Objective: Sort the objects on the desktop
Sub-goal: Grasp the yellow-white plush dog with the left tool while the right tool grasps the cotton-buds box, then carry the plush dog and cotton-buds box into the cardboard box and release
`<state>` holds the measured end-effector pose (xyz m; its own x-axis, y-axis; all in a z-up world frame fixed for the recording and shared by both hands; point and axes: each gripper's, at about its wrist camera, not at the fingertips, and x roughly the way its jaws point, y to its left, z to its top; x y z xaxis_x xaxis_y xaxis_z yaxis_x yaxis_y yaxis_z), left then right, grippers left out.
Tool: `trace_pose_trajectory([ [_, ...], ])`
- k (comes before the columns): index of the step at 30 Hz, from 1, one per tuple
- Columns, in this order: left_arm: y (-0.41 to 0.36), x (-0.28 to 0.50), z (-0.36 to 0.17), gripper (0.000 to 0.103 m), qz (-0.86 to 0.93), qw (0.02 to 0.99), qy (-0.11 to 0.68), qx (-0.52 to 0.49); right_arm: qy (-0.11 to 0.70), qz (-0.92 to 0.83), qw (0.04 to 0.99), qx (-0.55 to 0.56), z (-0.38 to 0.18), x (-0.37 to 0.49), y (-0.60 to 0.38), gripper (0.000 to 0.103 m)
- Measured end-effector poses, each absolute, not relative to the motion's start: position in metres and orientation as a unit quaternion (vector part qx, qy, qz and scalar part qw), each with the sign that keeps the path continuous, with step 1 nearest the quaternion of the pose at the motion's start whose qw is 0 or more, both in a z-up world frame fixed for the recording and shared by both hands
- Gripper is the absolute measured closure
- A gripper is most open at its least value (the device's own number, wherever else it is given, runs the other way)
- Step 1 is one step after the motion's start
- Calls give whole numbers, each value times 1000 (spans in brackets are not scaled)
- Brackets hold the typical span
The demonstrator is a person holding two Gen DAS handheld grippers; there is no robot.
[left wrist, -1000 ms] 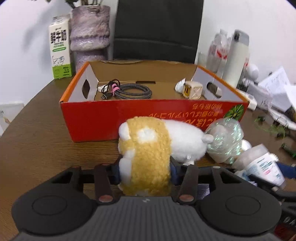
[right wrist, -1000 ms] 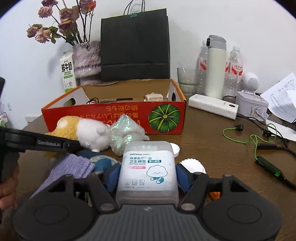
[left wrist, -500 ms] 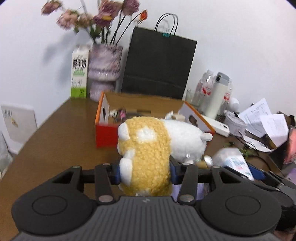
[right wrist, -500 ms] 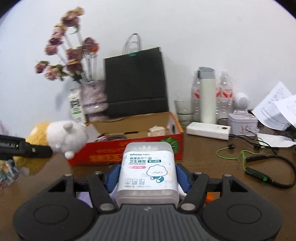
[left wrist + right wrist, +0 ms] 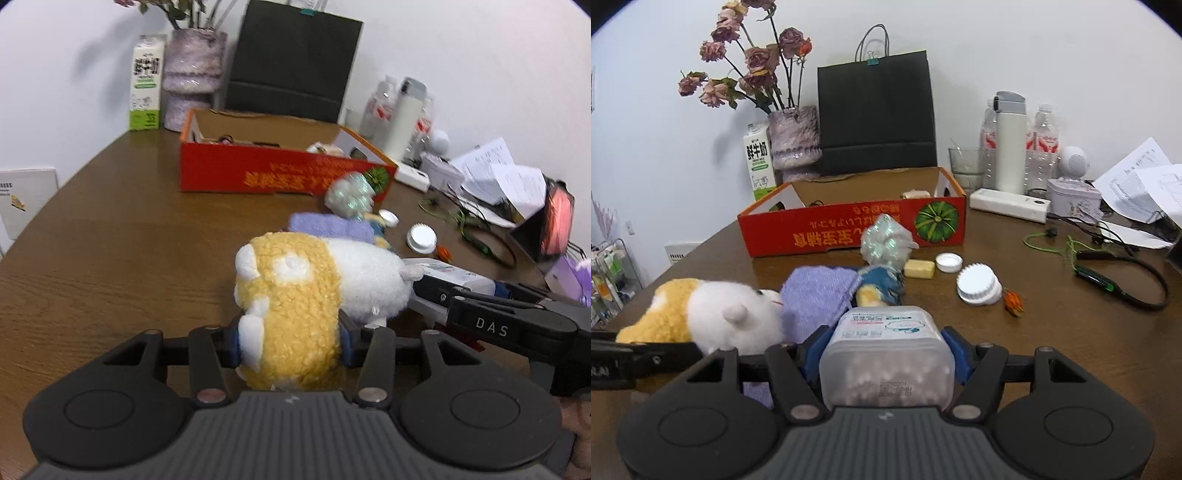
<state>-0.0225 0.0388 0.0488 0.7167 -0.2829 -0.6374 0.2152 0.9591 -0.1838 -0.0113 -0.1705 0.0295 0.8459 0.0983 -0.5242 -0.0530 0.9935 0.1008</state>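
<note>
The left tongs (image 5: 290, 338) are closed about halfway on a plush (image 5: 295, 295), the blue pads pressing its yellow middle while its white end sticks out to their right. To carry it well, the squeeze should stay steady, since the soft body can slip or swing; the box (image 5: 258, 173) ahead of the tongs looks the likely place for it. These tongs point downward over the counter (image 5: 110, 251), clear of it. The right tongs (image 5: 884, 354), just beside them, grip a swab tub (image 5: 886, 354) by its sides, a little wider than the left, label up. The tub is rigid, so it wants a level carry, over the cloth (image 5: 816, 295) and caps (image 5: 977, 288) lying ahead, toward the box. They too tilt downward.
</note>
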Motion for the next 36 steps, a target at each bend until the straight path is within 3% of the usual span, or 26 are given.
trace_pose_trajectory([
  [14, 35, -62, 23, 51, -114, 916, 385, 7, 274, 48, 960, 13, 23, -77, -174, 39],
  [19, 29, -54, 25, 21, -127, 917, 377, 17, 301, 42, 953, 15, 13, -66, -175, 34],
  [22, 29, -46, 25, 17, -129, 917, 377, 12, 309, 42, 950, 6, 11, -61, -171, 32],
  [24, 30, -41, 23, 23, -129, 915, 383, -3, 312, 49, 949, 0, 11, -57, -168, 31],
  [25, 31, -40, 24, 40, -130, 915, 382, -9, 315, 48, 948, -4, 10, -54, -165, 35],
  [26, 29, -41, 24, 43, -133, 916, 379, -5, 322, 46, 946, -5, 8, -52, -164, 39],
  [36, 48, -26, 85, 46, -168, 934, 304, -86, 257, 40, 964, 56, 41, -49, -191, 39],
])
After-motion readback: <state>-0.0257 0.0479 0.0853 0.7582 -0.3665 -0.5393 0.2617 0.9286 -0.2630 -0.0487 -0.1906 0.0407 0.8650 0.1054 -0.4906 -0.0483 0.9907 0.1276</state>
